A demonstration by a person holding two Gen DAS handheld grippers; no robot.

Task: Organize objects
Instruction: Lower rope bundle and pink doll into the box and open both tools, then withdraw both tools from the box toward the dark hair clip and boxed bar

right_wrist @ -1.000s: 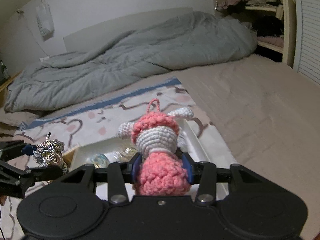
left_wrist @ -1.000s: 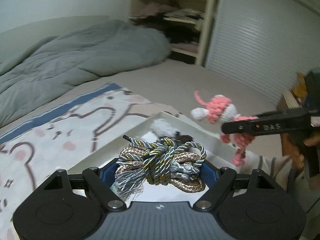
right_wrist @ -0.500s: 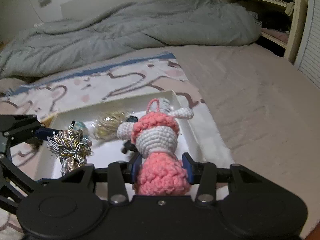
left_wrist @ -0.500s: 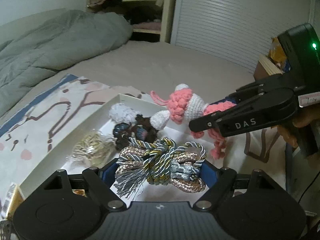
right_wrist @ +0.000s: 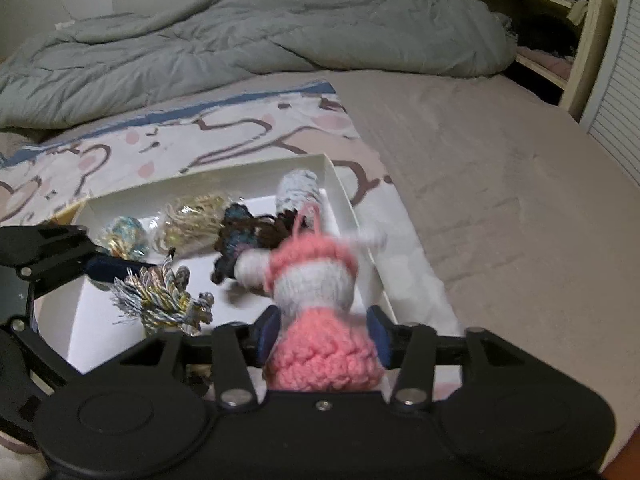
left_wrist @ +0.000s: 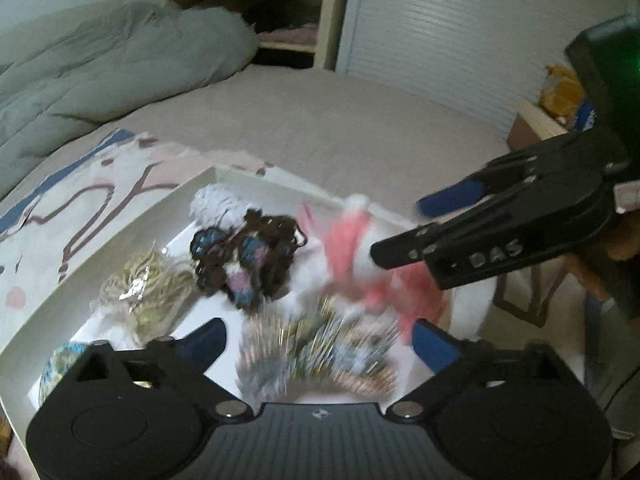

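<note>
- The pink doll (right_wrist: 320, 320) is soft, light yarn; right gripper (right_wrist: 322, 334) is opening, its pads no longer pressing the body
- The tassel cord (left_wrist: 316, 352) is limp; left gripper (left_wrist: 316, 340) is opening wide around it over the white box (right_wrist: 348, 200)

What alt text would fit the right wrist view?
The right tool is opening around a pink and white crochet doll above a white box of tassels and yarn trinkets, on a patterned blanket on a bed. The left tool stands open over a cord tassel.

Both grippers descended over the white tray (right_wrist: 344, 196); their jaws were opening, freeing the cord bundle (left_wrist: 316, 348) and crocheted doll (right_wrist: 316, 320).
</note>
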